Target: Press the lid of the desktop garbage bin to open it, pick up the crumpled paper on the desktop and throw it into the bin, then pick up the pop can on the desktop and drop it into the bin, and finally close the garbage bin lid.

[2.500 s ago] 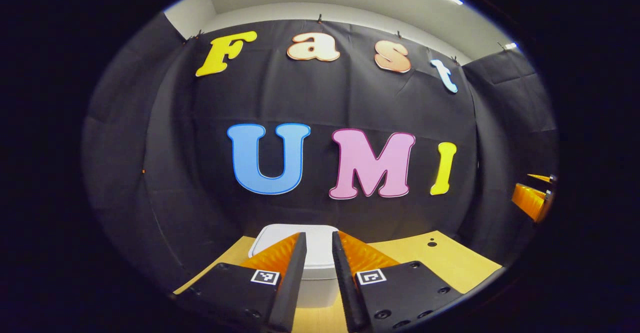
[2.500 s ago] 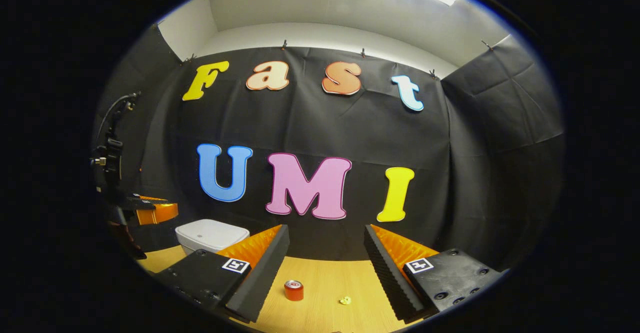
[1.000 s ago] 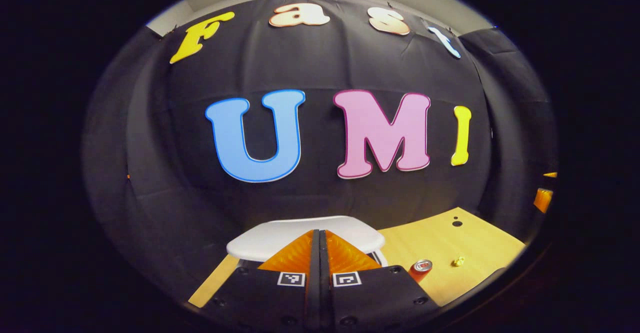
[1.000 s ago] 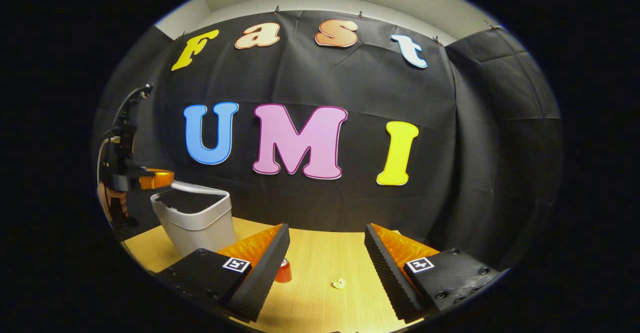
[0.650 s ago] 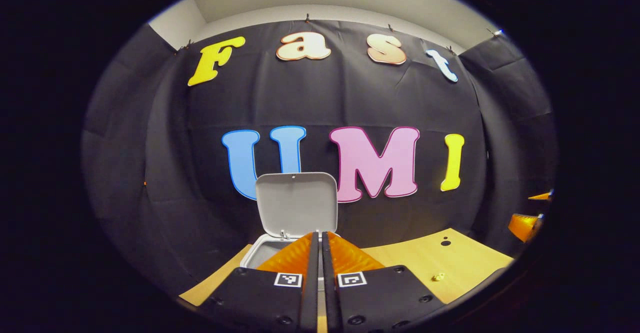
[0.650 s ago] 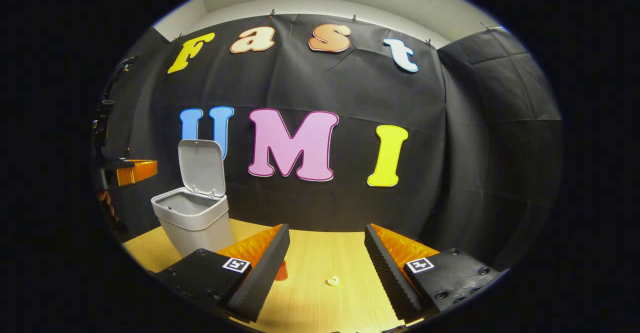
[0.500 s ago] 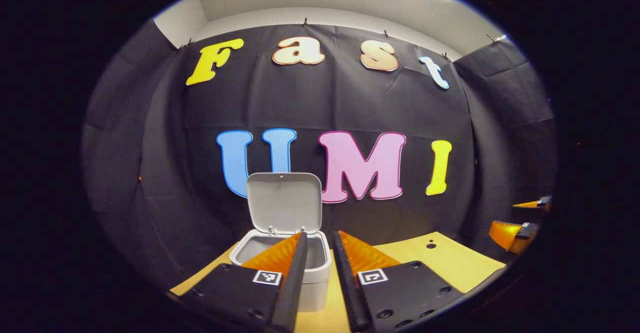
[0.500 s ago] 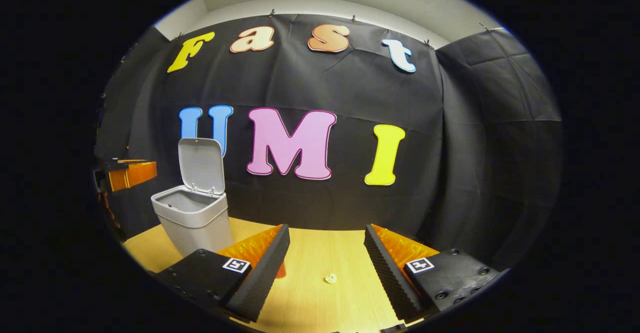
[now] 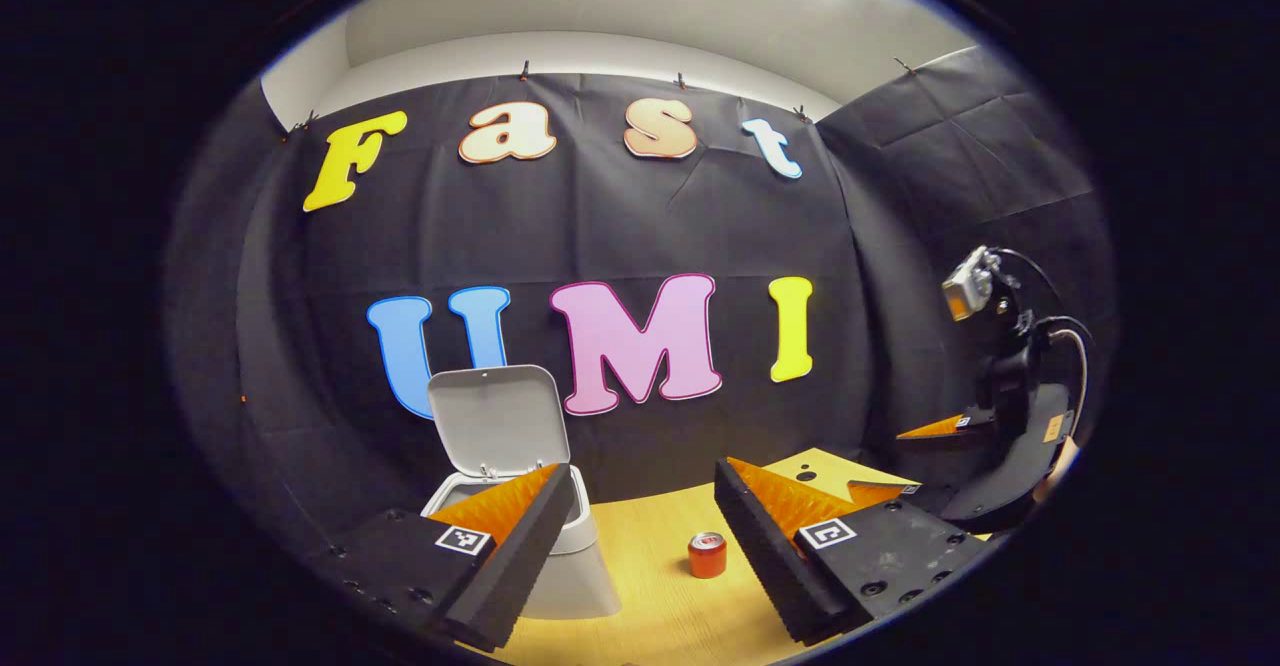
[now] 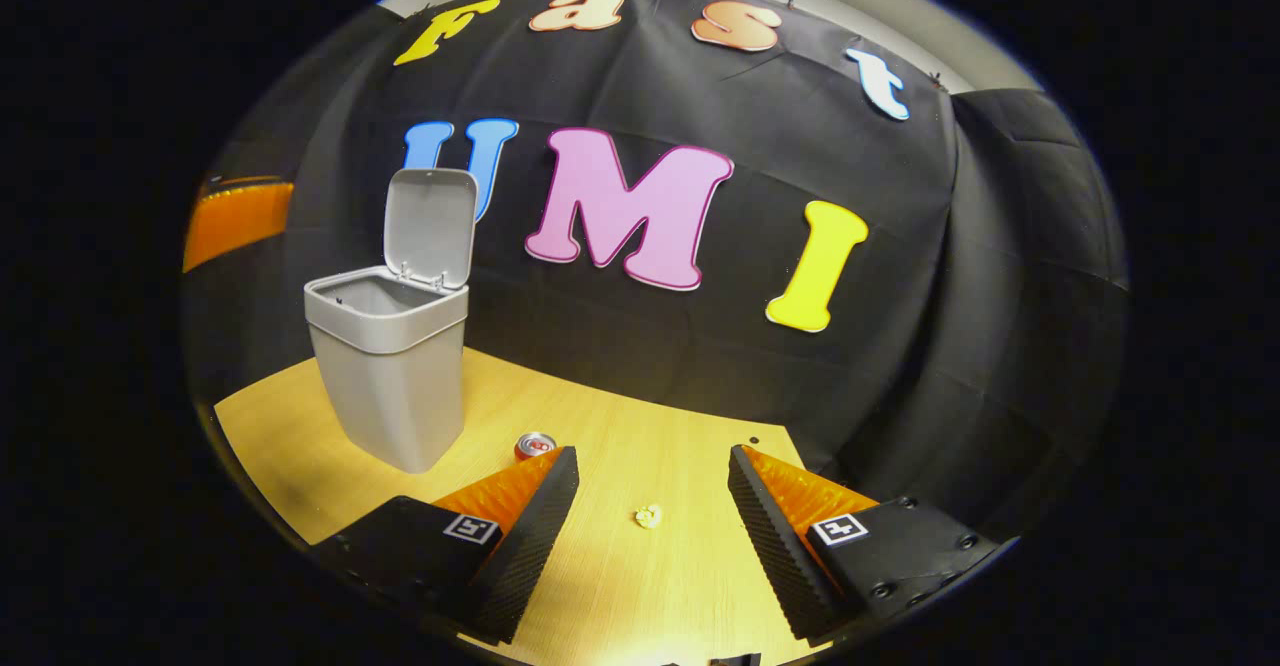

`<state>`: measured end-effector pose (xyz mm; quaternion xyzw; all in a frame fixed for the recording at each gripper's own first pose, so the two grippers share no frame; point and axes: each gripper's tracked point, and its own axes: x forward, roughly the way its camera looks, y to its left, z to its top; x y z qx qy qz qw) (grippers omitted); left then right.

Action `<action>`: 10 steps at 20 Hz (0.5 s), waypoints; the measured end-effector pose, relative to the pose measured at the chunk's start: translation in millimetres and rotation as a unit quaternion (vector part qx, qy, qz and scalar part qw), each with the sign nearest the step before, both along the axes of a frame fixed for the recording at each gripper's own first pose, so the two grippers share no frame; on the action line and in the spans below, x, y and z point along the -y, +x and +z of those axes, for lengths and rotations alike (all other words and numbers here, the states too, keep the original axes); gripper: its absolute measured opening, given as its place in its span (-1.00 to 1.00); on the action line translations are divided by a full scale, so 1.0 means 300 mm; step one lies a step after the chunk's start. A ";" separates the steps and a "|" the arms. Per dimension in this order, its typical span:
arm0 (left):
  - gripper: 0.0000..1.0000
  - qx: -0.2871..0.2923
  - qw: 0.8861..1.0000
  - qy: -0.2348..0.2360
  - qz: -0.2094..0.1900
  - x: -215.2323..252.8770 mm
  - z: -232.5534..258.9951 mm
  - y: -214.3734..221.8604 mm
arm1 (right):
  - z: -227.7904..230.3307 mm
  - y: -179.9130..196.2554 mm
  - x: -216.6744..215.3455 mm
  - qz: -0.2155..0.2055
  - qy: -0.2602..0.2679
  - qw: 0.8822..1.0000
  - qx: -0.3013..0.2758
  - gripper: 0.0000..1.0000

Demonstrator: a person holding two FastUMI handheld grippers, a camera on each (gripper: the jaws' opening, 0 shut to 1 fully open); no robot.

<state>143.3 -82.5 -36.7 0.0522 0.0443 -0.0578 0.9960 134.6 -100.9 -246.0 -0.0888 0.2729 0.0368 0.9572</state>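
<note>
The grey desktop bin (image 10: pixel 390 386) stands at the table's left with its lid (image 10: pixel 430 226) swung up. A red pop can (image 10: pixel 535 445) stands just right of the bin, and a small crumpled paper (image 10: pixel 648 517) lies ahead of my right gripper (image 10: pixel 652 456), which is open and hovers above the table. In the left gripper view the bin (image 9: pixel 575 566) sits behind the left finger and the can (image 9: pixel 707 556) lies between the fingers, farther off. My left gripper (image 9: pixel 640 471) is open and holds nothing. The right gripper (image 9: pixel 878 461) hangs at the right, held by a hand.
The wooden table (image 10: pixel 650 586) runs back to the black cloth wall. A small dark hole (image 10: pixel 754 440) marks the tabletop near the back. One finger (image 10: pixel 235 221) of the left gripper shows at the far left, above the bin's height.
The left gripper shut, pressed the lid, and the lid sprang up. It has since opened, drawn back and swung right. The right gripper tipped down toward the paper.
</note>
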 end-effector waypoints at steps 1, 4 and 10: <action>0.92 -0.002 1.000 -0.003 -0.004 0.011 -0.003 -0.011 | -0.043 0.017 0.004 0.001 0.006 1.000 -0.015 0.93; 0.92 -0.009 1.000 -0.011 0.002 0.009 -0.011 -0.029 | -0.169 0.057 0.025 -0.010 0.023 0.998 -0.061 0.94; 0.92 -0.059 0.997 -0.022 0.034 -0.045 -0.126 -0.020 | -0.489 0.090 0.086 -0.026 0.022 0.980 -0.197 0.94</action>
